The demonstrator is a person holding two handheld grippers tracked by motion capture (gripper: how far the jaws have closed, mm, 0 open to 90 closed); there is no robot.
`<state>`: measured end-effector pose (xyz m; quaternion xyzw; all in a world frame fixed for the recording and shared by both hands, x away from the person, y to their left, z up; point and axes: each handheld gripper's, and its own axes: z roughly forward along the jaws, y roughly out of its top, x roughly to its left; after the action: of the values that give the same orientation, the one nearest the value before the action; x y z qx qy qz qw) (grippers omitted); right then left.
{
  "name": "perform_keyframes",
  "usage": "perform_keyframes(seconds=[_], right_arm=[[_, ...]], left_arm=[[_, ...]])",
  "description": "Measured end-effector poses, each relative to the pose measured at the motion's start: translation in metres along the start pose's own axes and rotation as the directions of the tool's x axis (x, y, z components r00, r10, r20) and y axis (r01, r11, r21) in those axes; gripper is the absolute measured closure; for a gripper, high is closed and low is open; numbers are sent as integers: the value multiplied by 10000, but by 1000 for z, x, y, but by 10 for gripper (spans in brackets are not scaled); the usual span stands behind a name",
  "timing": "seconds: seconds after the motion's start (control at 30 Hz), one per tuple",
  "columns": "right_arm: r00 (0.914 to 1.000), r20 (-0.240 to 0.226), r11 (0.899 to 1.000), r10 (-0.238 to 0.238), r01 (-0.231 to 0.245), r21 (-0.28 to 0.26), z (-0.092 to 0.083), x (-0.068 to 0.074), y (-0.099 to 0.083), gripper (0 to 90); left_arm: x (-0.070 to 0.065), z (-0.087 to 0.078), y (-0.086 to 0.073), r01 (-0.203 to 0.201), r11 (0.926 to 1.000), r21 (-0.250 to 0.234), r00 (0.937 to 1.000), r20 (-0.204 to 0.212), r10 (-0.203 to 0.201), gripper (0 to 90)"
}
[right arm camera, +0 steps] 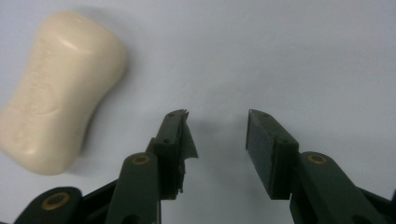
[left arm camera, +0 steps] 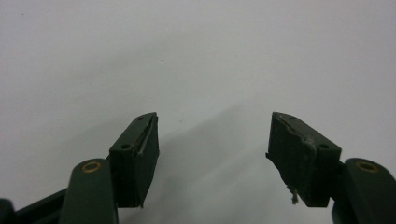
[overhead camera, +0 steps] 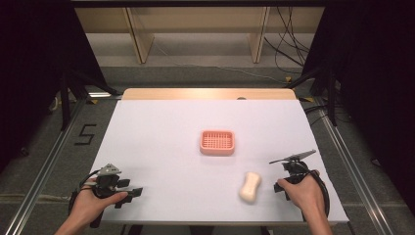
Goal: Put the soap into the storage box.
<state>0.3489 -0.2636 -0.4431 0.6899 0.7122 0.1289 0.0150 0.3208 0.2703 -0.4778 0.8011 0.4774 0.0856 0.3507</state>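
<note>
A cream bar of soap [overhead camera: 250, 186] lies on the white table at the front right; in the right gripper view the soap [right arm camera: 58, 91] sits to the upper left of the jaws. My right gripper [right arm camera: 217, 116] is open with nothing between its jaws, and in the high view it [overhead camera: 280, 185] rests on the table just right of the soap, held by a hand. A pink slotted soap dish [overhead camera: 217, 142] stands in the middle of the table. My left gripper [left arm camera: 214, 119] is open over bare table; in the high view it [overhead camera: 136, 192] sits at the front left.
The white table top [overhead camera: 161, 122] has a wooden strip along its far edge. Black curtains flank both sides, and cables lie on the floor behind. A metal rail runs along each side of the table.
</note>
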Motion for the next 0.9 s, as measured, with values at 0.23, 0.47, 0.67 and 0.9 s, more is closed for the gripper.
perform_keyframes(seconds=[0.23, 0.47, 0.67, 0.9], right_arm=[[9984, -390, 9969, 416, -441, -650, -14, 19, 4, 504], [9794, -978, 9834, 1769, -1798, -222, -19, 42, 12, 423], [9914, -592, 9924, 1168, -1188, -328, -13, 51, 19, 377], [9945, -150, 9946, 1033, -1032, 52, -6, 63, 22, 365]], left_arm=[[-2, -2, 0, -41, 10000, -39, 9999, 100, 42, 333], [-2, -3, 0, -177, 9998, -57, 9998, -31, 177, 333], [-1, -2, 1, -286, 9996, 87, 9996, -29, 286, 333], [-2, -2, 1, -216, 9998, 22, 9998, -26, 216, 333]])
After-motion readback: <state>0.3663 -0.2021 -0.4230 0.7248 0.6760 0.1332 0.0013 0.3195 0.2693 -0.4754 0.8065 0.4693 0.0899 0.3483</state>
